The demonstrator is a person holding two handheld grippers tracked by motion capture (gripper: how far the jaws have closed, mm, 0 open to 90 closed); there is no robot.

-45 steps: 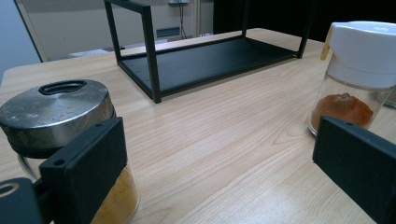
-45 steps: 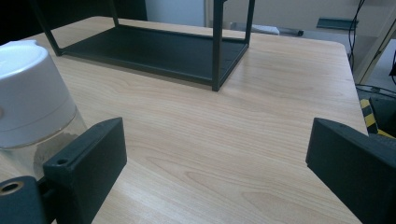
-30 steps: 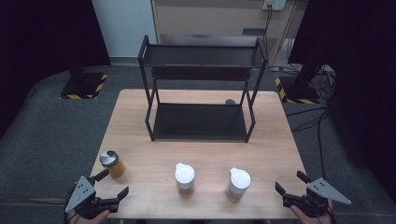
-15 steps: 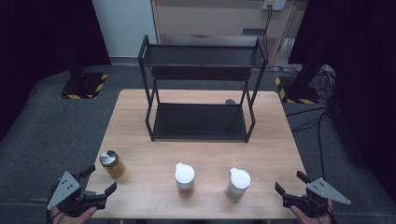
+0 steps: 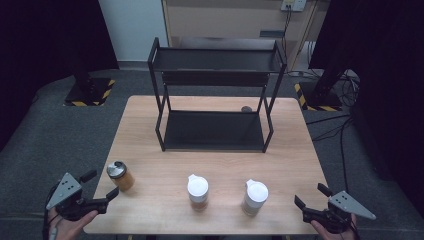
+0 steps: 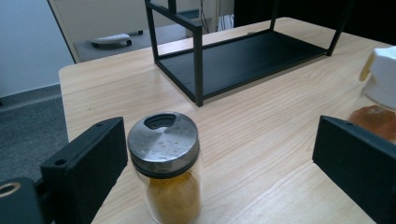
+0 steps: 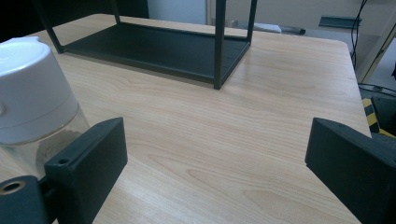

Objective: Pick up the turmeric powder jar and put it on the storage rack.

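A rectangular worktop (image 5: pixel 290 150) of pale wood-grain laminate with rounded corners stands on dark grey carpet. At its far half sits a black metal two-tier rack (image 5: pixel 215 95) with a flat lower shelf and a tray-like upper one. Beyond it are a light wall panel, a beige cabinet with cables hanging down, and black curtains at both sides; two dark stand bases marked with yellow-black tape rest on the floor.

Along the near edge three jars stand upright and apart. The glass spice jar with a steel shaker lid and orange-yellow powder (image 6: pixel 166 168) is at the left corner. The left gripper (image 5: pixel 97 192), held in a hand at the left corner, has its jaws spread wide with nothing gripped; the jar stands between them, close to one jaw but apart from it. A white-capped jar of brown spice (image 5: pixel 198 192) stands mid-edge, and a white-capped jar of greyish contents (image 5: pixel 255 197) right of it. The right gripper (image 5: pixel 311 198), at the right corner, is likewise wide open and empty, just beside that last jar.
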